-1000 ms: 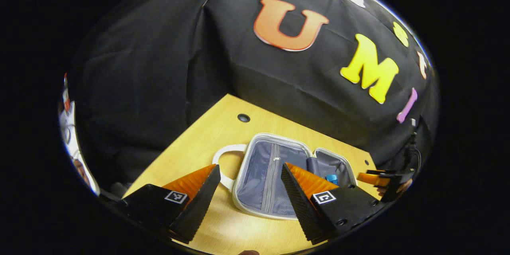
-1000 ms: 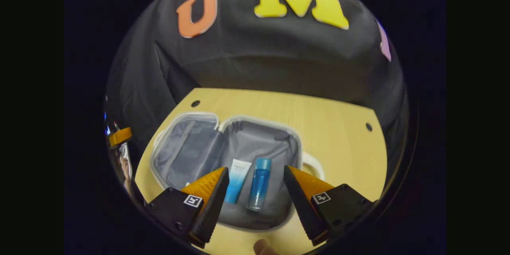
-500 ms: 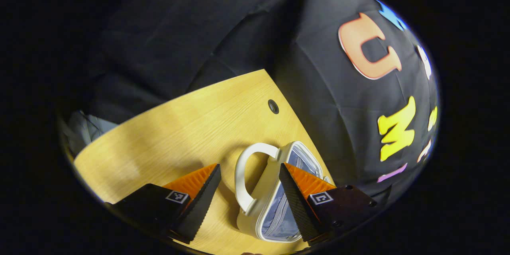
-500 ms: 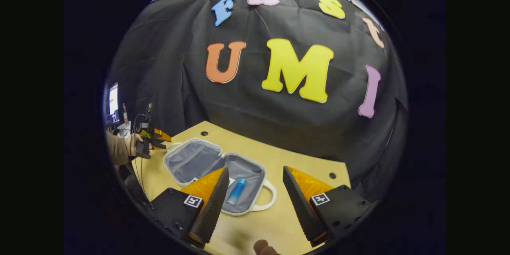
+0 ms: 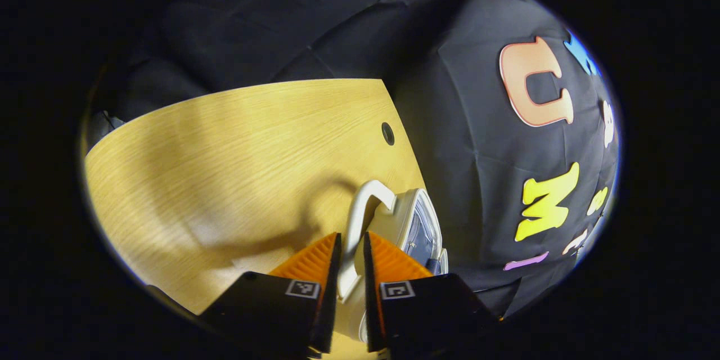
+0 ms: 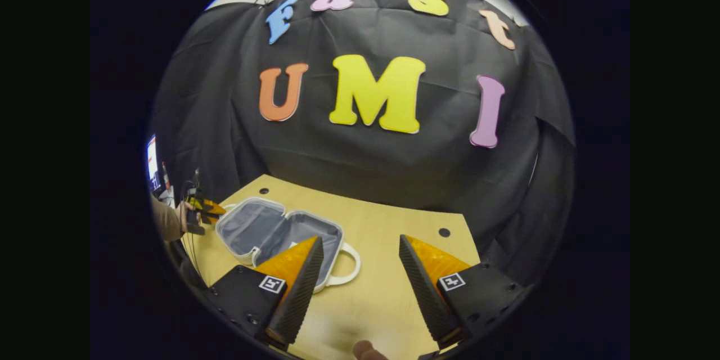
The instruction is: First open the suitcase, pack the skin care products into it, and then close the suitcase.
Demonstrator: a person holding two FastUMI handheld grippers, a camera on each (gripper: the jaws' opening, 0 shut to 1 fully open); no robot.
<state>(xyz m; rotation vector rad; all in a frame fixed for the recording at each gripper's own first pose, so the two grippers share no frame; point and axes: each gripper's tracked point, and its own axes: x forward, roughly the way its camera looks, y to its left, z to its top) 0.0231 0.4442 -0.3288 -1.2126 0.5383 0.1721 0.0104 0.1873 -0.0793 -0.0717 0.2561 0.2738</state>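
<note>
The white suitcase (image 6: pixel 264 228) lies open on the wooden table (image 6: pixel 394 275), its grey lining showing. In the left gripper view my left gripper (image 5: pixel 351 236) is shut on the white handle (image 5: pixel 360 205) of one suitcase half (image 5: pixel 419 225), which I see nearly edge-on. The right gripper view shows that left gripper (image 6: pixel 216 208) at the suitcase's left edge, held by a hand (image 6: pixel 180 216). My right gripper (image 6: pixel 360 239) stands open above the table, back from the suitcase, with nothing between its fingers. One of its fingers (image 6: pixel 298 267) hides the part of the suitcase interior nearest to it.
The suitcase's other handle (image 6: pixel 344 264) sticks out toward the right gripper. Small round holes (image 6: pixel 444 232) (image 5: pixel 387 133) mark the tabletop. Bare wood (image 5: pixel 225 152) spreads to the left of the suitcase. A lit screen (image 6: pixel 152 157) stands off the table's left side.
My left gripper went from open around the white handle to shut on it. My right gripper drew back and up from the suitcase, so the blue products are now hidden behind its finger.
</note>
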